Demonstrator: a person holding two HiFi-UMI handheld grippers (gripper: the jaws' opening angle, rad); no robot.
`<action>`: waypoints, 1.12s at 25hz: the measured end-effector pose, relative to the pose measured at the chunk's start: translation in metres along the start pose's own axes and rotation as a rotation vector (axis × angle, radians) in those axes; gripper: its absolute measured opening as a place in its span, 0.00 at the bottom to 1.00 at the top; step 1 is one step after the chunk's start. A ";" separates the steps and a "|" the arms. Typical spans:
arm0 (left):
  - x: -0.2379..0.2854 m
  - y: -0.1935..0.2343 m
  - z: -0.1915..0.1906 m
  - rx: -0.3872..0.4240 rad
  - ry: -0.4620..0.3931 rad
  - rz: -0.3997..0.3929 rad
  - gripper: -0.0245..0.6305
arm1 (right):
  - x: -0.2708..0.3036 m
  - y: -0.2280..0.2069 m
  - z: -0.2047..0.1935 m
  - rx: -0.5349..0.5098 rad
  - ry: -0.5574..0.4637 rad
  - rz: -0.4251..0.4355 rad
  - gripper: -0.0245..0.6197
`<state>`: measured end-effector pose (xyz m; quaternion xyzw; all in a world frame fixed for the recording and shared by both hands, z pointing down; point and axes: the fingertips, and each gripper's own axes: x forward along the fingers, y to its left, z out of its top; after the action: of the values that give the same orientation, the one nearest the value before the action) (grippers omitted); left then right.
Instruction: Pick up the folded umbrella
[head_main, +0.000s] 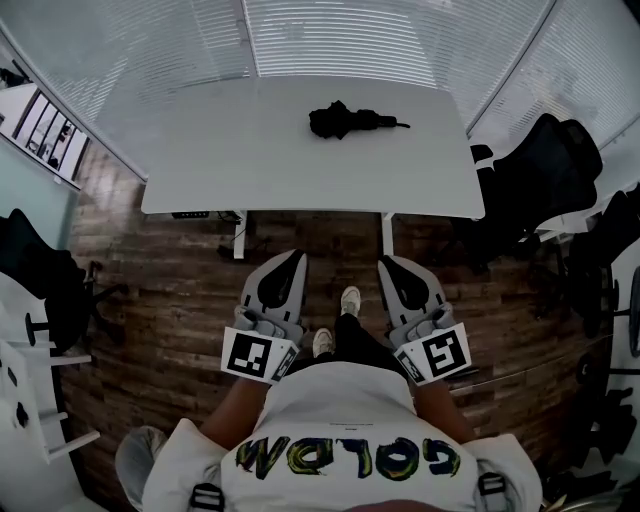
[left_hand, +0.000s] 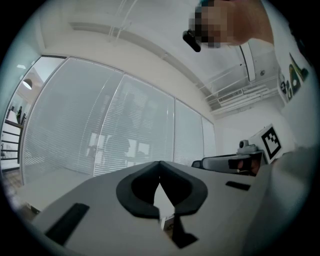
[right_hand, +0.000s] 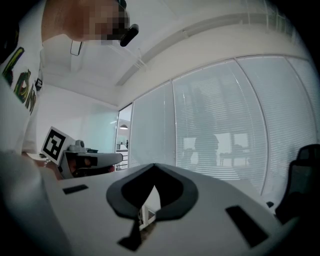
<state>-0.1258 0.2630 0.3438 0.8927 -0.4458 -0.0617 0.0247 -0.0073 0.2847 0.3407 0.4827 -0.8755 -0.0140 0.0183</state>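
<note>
White table (head_main: 200, 150) fills the upper middle of the head view, and the black folded umbrella (head_main: 350, 120) lies on its side on the far part of that table, a little right of centre, with its slim end pointing right. On the near side of the table, over a wooden floor (head_main: 160, 300), the left gripper (head_main: 290, 262) and the right gripper (head_main: 393, 265) are held side by side close to the person's body, both well apart from the umbrella. From the left gripper view, its two dark-padded jaws are pressed together at the tips with nothing between them; beyond them are pale window blinds (left_hand: 100, 125), and the table and umbrella are not in sight. From the right gripper view, its jaws are likewise pressed together and empty, again facing blinds rather than the table. The likely risks: jaws that reach the umbrella unopened would only shove it farther across the table; the long reach over the table could knock a gripper on its near edge; and a pinch on loose fabric alone could let the bundle sag, unfurl or slip free.
</note>
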 end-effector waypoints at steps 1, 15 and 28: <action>0.002 0.001 -0.001 0.000 0.000 0.001 0.05 | 0.002 -0.001 -0.001 -0.001 -0.002 0.006 0.05; 0.103 0.010 -0.010 0.021 0.015 -0.007 0.05 | 0.044 -0.092 -0.008 0.000 -0.010 -0.002 0.05; 0.224 0.009 -0.014 0.035 0.014 0.009 0.05 | 0.086 -0.203 -0.007 -0.004 -0.026 0.025 0.05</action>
<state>0.0021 0.0786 0.3392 0.8914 -0.4506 -0.0474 0.0127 0.1192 0.1035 0.3412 0.4713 -0.8817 -0.0219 0.0081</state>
